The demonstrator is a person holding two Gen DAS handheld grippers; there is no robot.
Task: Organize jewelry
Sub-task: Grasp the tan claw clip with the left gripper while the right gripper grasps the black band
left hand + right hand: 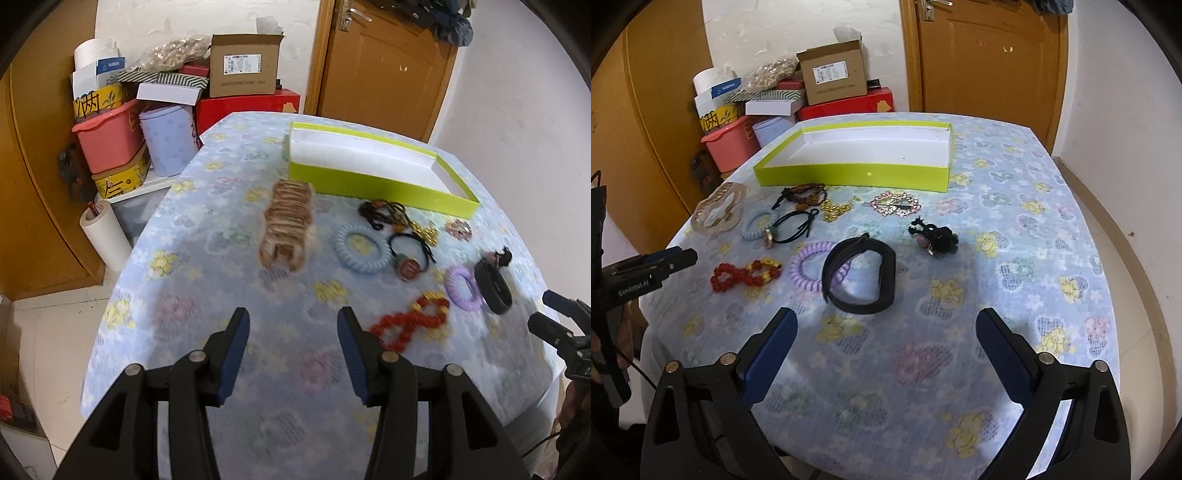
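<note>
A lime-green tray (849,177) with a white, empty inside stands at the far side of the flowered table (1015,258); it also shows in the left wrist view (369,184). In front of it lie a beige wavy bangle (718,208) (288,225), a light-blue coil tie (757,223) (360,249), a red bead bracelet (738,277) (406,325), a purple coil tie (809,267) (461,288), a black band (860,273) (493,288), a rhinestone brooch (894,205) and a black hair clip (934,236). My left gripper (293,350) is open above the cloth near the red bracelet. My right gripper (886,354) is open just short of the black band.
Dark cord bracelets (805,194), a gold chain (836,210) and a black elastic with a charm (792,227) lie among the pieces. Boxes and a pink bin (727,147) are stacked past the table's left corner. A wooden door (990,55) is behind the table.
</note>
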